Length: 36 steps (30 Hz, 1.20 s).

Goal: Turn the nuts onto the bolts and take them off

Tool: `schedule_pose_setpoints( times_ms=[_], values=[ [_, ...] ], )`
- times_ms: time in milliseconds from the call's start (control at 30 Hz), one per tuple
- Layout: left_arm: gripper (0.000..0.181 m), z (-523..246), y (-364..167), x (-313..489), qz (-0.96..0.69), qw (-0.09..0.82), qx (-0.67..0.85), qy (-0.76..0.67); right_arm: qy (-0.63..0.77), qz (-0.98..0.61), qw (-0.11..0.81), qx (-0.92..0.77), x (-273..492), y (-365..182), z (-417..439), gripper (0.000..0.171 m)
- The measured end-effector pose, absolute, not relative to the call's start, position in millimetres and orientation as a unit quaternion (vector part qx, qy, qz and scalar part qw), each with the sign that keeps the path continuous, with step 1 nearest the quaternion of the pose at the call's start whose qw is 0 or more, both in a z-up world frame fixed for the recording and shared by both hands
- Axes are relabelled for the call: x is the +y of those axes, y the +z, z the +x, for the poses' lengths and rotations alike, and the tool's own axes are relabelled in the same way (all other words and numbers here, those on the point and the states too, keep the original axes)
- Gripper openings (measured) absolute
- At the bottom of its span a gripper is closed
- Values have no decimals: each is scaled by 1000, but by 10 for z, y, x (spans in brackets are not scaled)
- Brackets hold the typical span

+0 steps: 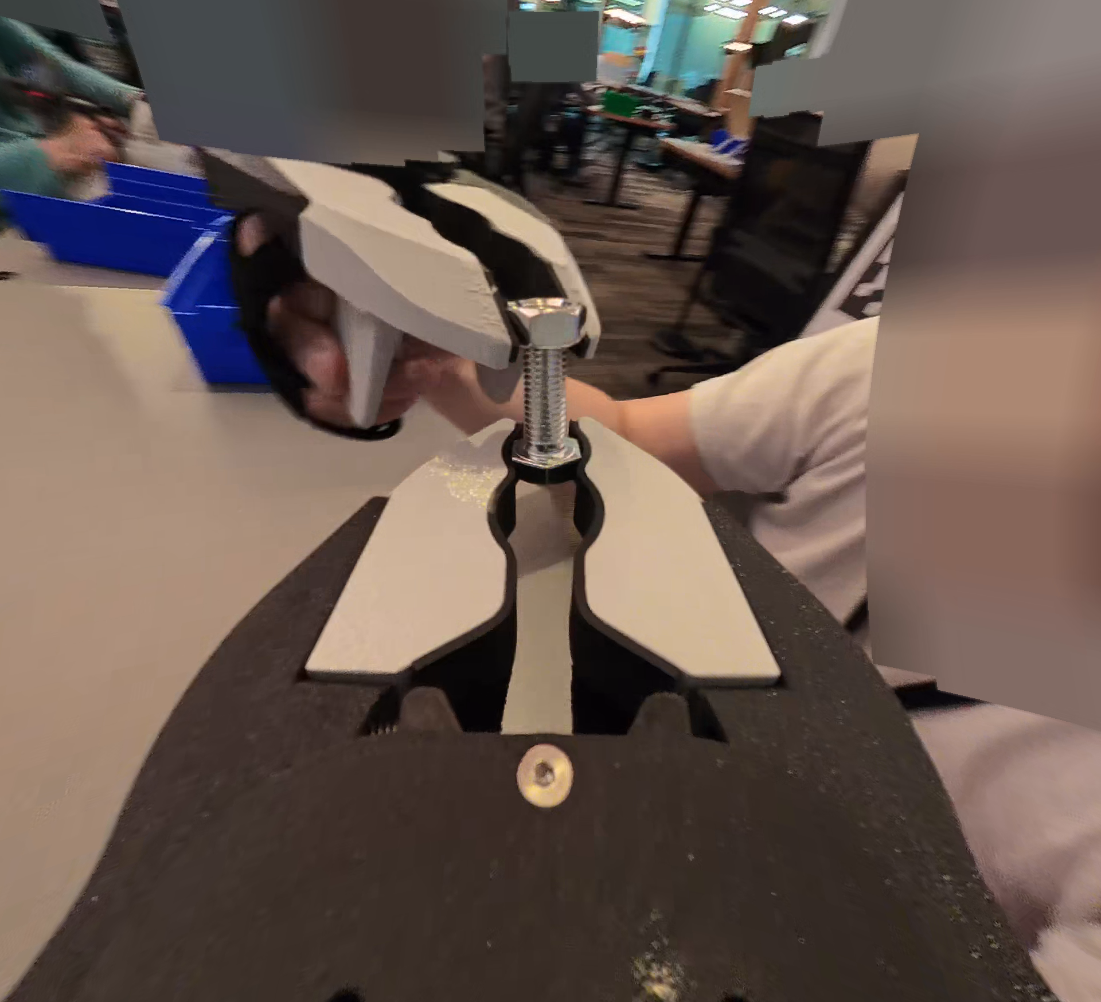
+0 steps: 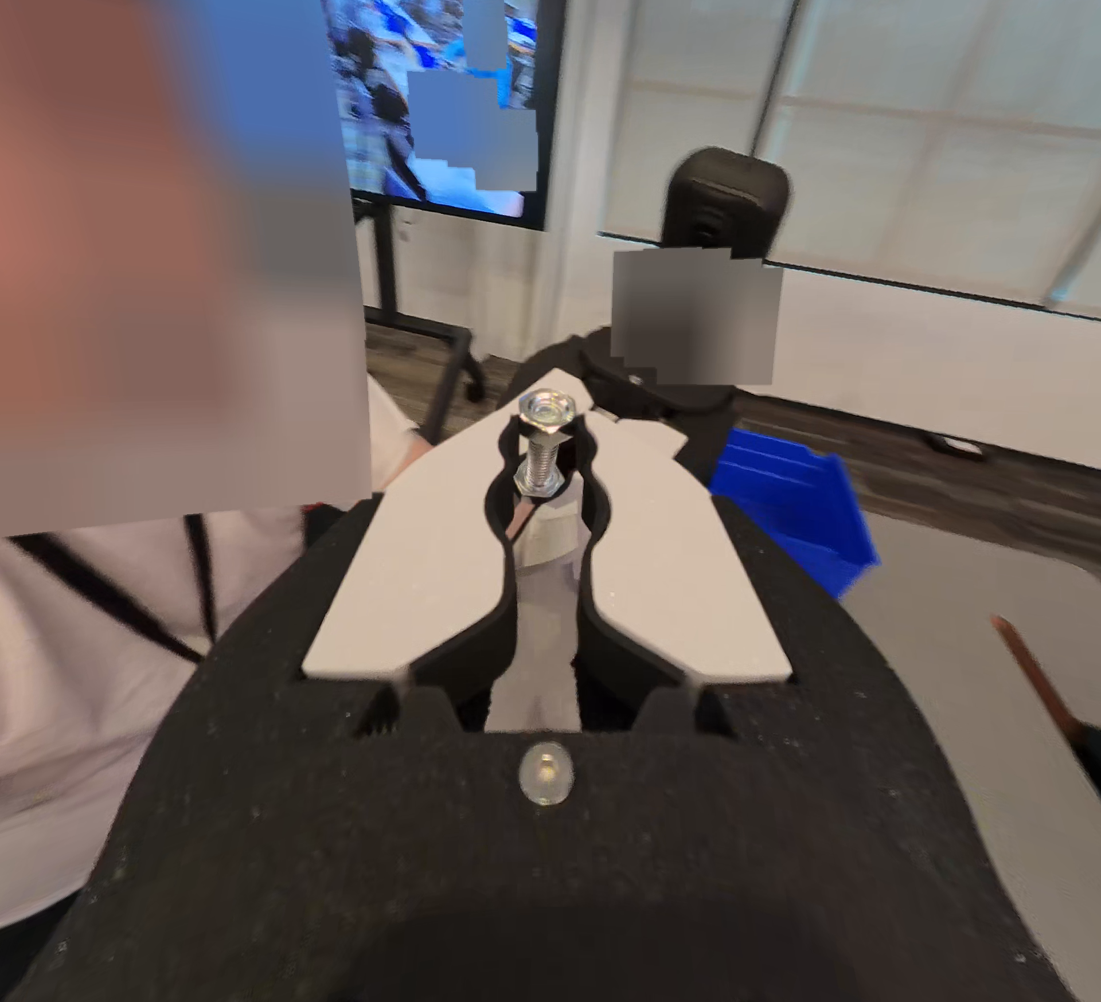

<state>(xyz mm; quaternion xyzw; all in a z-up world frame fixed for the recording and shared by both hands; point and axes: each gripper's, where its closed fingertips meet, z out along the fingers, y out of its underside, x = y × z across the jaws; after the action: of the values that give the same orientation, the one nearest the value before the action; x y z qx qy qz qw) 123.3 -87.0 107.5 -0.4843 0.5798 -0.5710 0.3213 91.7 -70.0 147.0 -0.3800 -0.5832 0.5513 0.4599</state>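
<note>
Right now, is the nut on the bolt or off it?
On. The nut sits on the threads at the far end of the bolt from its head; the left tool grips the nut, the right tool the head.

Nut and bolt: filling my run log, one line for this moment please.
left gripper: shut on nut | right gripper: shut on bolt head | held above table

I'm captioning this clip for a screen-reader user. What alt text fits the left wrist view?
The left claw is shut on a silver nut at the lower end of an upright bolt, whose hex head the right claw grips from above. Blue bins sit behind on a pale table.
</note>
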Motion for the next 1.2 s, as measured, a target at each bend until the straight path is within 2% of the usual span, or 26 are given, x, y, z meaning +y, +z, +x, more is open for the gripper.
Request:
schedule_pose_setpoints(
  times_ms=[133, 233, 367, 433, 467, 633, 833, 1033, 1200],
  values=[
    [14, 1224, 1075, -1079, -448, 238, 586, -632, 608, -318, 418, -595, -836, 1455, 948, 17],
    [14, 1246, 1061, -1081, -444, 221, 581, -645, 616, -300, 415, -598, -827, 1437, 973, 17],
    [14, 1290, 981, -800, -501, 290, 569, -584, 582, -351, 452, -578, -605, 1417, 989, 18],
    [14, 1291, 886, -598, -543, 334, 566, -523, 571, -400, 466, -544, -449, 1466, 1029, 39],
    [14, 1287, 841, -475, -565, 359, 561, -487, 566, -431, 472, -521, -353, 1505, 1066, 42],
    [14, 1194, 689, 140, -656, 470, 509, -299, 507, -627, 474, -353, 173, 1550, 1278, 36],
    [14, 1103, 608, 431, -688, 521, 480, -156, 411, -743, 406, -339, 354, 1214, 1154, 37],
    [14, 1090, 590, 504, -692, 537, 472, -103, 435, -783, 311, -318, 424, 1085, 1049, 37],
    [14, 1012, 592, 615, -694, 552, 460, -46, 409, -810, 283, -311, 412, 1017, 1070, 38]
  ],
)
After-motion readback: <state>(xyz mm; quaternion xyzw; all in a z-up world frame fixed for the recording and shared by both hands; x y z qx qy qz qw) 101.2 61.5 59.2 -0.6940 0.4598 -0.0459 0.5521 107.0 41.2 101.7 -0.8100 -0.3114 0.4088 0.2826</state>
